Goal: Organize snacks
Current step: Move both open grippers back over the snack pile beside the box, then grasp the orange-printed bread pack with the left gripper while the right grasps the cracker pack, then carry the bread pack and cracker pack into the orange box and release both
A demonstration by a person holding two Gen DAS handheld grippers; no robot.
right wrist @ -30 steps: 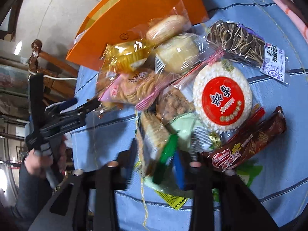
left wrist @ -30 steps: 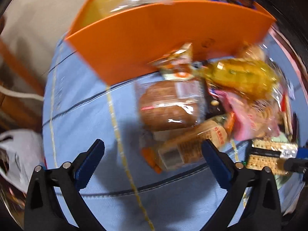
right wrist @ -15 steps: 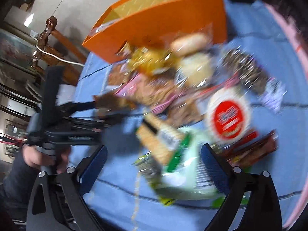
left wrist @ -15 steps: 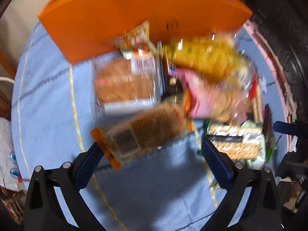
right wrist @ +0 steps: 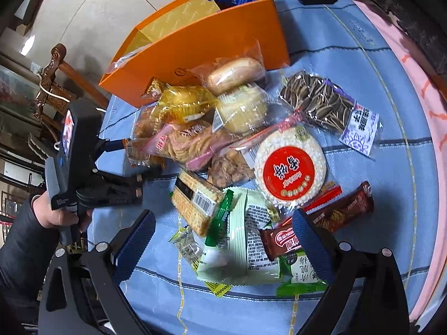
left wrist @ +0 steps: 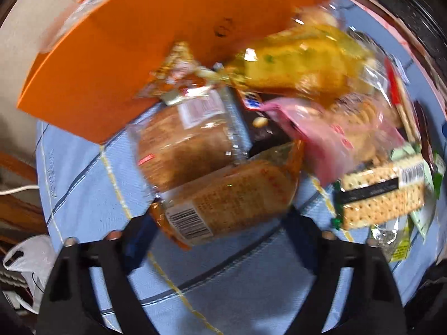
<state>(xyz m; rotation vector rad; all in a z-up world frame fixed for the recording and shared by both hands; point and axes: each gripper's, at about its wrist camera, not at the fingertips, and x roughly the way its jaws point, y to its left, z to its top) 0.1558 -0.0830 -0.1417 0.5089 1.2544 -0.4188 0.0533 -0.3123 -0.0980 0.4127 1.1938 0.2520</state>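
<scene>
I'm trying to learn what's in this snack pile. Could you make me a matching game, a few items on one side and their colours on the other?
Items:
1. tall box
2. round rice cracker pack
3. long wafer bar
4. sunflower seed bag

Colours:
A. dark striped seeds, purple and white label
B. white with a red circle
C. orange
D. brown wrapper

Pairs: 1-C, 2-B, 3-D, 4-A

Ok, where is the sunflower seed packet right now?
In the right wrist view, the sunflower seed packet lies on the blue cloth upper right, right of the bun and above the round rice cracker pack.
</scene>
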